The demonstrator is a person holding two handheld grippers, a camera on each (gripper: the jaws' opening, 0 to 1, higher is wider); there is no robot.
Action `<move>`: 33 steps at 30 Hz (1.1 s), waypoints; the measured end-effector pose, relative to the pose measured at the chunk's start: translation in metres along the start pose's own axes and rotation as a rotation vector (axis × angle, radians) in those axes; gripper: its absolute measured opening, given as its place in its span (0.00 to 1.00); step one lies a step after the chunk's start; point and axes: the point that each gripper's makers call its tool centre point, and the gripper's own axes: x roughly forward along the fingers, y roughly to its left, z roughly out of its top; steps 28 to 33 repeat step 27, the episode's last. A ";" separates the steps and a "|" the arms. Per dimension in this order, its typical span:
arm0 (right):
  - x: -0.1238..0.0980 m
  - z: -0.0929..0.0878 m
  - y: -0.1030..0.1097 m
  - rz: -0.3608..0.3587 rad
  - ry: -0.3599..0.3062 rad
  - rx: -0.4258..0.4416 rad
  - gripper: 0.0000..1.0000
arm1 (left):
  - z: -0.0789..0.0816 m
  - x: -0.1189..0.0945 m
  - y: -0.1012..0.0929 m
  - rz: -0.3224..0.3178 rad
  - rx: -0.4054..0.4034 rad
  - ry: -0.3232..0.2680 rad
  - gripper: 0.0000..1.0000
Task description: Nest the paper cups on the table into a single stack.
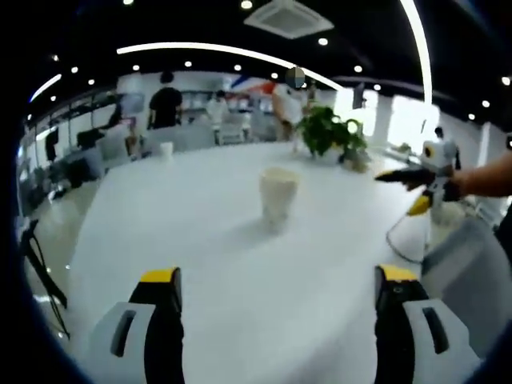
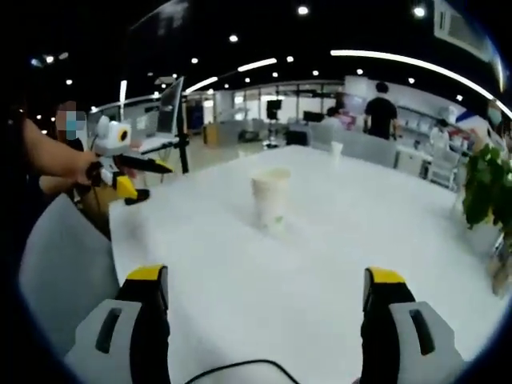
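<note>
Left tool (image 1: pixel 278 286): we are holding it wide, gripping nothing.
Right tool (image 2: pixel 266 286): we are holding it wide too.
Paper cup stack (image 1: pixel 278 197): standing upright mid-surface (image 1: pixel 200 240).

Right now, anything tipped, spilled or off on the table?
Nothing stands out. The paper cup stack stands upright mid-table on the white table, no spill around it. A second small cup stands upright at the far edge. Both the left tool and the right tool are open, short of the stack.
</note>
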 end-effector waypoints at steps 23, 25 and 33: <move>-0.011 -0.007 -0.001 -0.011 0.022 0.025 1.00 | 0.009 0.003 -0.013 -0.037 0.042 0.009 0.98; -0.011 -0.007 -0.003 -0.012 0.023 0.027 1.00 | 0.010 0.004 -0.014 -0.039 0.045 0.009 0.98; -0.011 -0.007 -0.004 -0.012 0.023 0.029 1.00 | 0.011 0.005 -0.015 -0.039 0.044 0.006 0.98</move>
